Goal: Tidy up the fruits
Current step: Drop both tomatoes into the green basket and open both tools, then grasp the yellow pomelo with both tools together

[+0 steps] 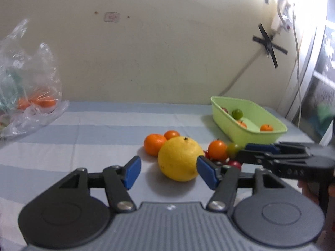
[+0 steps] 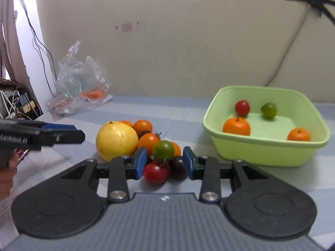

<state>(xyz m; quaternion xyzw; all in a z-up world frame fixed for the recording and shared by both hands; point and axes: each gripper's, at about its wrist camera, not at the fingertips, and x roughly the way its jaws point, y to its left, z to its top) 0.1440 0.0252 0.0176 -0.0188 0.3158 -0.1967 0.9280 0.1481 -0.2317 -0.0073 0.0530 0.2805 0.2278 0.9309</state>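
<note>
The left gripper point(image 1: 167, 172) was held spread and empty before the large yellow fruit point(image 1: 180, 158), presumably to take it, while the right gripper point(image 2: 164, 163), also spread and empty, was kept above the small tomatoes point(image 2: 156, 172) heaped on the desk point(image 2: 83, 146) beside the green basin point(image 2: 261, 148).

Daylight glares white from the window point(image 1: 328, 48) at my views' edges; everything looks soft, slightly blurred, fisheye-curved at the corners.

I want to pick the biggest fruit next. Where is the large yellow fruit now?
The large yellow fruit lies on the striped cloth, at the left end of the fruit pile, touching an orange mandarin; the green tub stands farther right.
</note>
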